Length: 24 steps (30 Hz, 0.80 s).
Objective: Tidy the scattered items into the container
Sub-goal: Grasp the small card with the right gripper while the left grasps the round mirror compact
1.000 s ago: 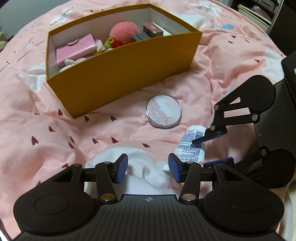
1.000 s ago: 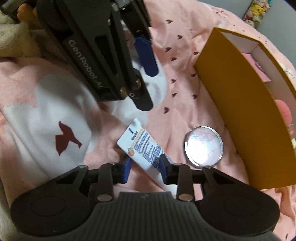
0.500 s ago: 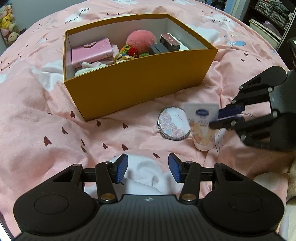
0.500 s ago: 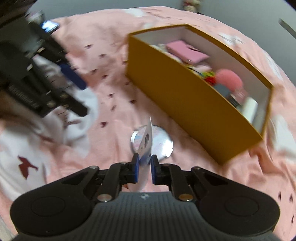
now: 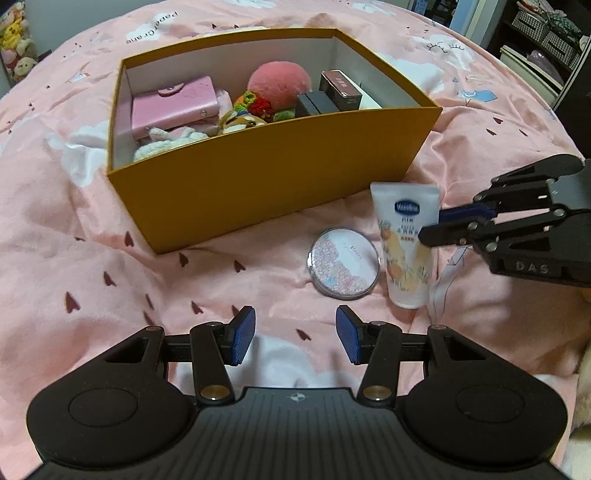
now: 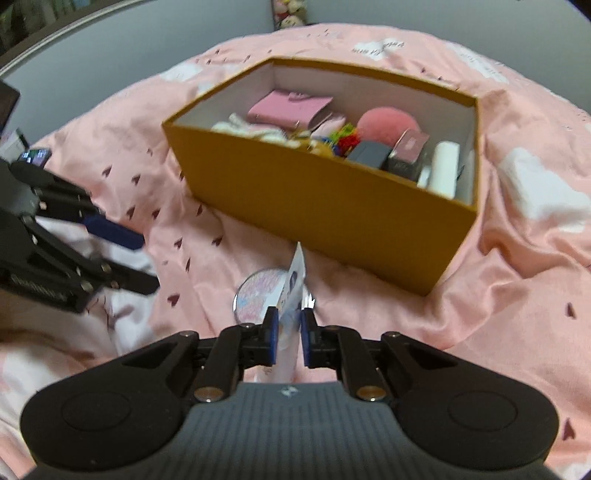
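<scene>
A white hand cream tube (image 5: 405, 245) hangs cap down just above the pink bedspread, with my right gripper (image 5: 430, 225) shut on its side. The right wrist view shows the tube (image 6: 291, 291) edge-on between the pads of that gripper (image 6: 288, 334). Beside the tube, a round compact mirror (image 5: 343, 262) (image 6: 256, 291) lies flat on the bedspread. The yellow box (image 5: 273, 177) (image 6: 332, 206) stands beyond them, holding a pink wallet (image 5: 173, 105), a pink pompom (image 5: 279, 83) and small boxes. My left gripper (image 5: 293, 339) hovers open over the bedspread, nothing between its fingers.
A pink bedspread (image 5: 74, 229) with small hearts and white clouds covers the whole surface. Plush toys (image 5: 14, 37) sit at the far left edge. Shelves with baskets (image 5: 543, 33) stand at the far right. A phone (image 6: 35, 155) lies at the left in the right wrist view.
My right gripper closed on the tube where it lay on the bedspread, lifted it and rolled it upright, cap down. The left gripper stayed open and hardly shifted.
</scene>
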Tool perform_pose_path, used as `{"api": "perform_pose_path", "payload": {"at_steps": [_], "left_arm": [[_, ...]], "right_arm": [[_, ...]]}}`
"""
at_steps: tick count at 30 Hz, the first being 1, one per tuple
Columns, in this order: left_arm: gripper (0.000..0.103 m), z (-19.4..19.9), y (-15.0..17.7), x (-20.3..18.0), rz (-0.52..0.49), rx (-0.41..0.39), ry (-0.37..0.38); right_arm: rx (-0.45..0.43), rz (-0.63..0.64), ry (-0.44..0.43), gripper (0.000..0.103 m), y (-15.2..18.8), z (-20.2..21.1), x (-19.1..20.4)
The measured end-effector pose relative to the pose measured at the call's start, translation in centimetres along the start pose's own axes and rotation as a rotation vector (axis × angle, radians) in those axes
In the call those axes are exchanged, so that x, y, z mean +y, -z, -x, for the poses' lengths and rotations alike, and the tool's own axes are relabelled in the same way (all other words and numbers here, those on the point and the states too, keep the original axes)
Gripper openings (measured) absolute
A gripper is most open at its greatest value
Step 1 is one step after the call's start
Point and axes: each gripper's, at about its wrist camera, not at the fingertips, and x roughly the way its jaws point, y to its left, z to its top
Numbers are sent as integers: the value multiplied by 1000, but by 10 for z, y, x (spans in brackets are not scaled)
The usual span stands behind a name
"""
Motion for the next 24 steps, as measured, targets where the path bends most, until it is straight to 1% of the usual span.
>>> {"api": "perform_pose_path", "payload": {"at_steps": [5,8,10,13,15,19,22,24], "left_arm": [[57,-6,-13,0,33,-6,31],[57,-16,-20,0,55,4,54],[57,-25,-23,1,63,21,69],[57,-41,-24,3,80,47,85],[57,-50,-22,5,97,58,84],[58,-67,-23,8,126,76,113],[61,-77,-24,9,147,71,115],[62,-84,-26,8,164,70,120]], "right_arm": [[-71,-35,82,13,-7,13,-11],[-100,-89,115,13,-9,15,-20],[-88,-104,127,13,-6,12,-24],[-46,-102,148,13,3,5,-25],[-30,-108,156,13,9,2,-26],[-33,-153,157,14,15,3,-33],[-32,-183,155,18,18,2,-36],[-36,-190,155,19,18,2,-37]]}}
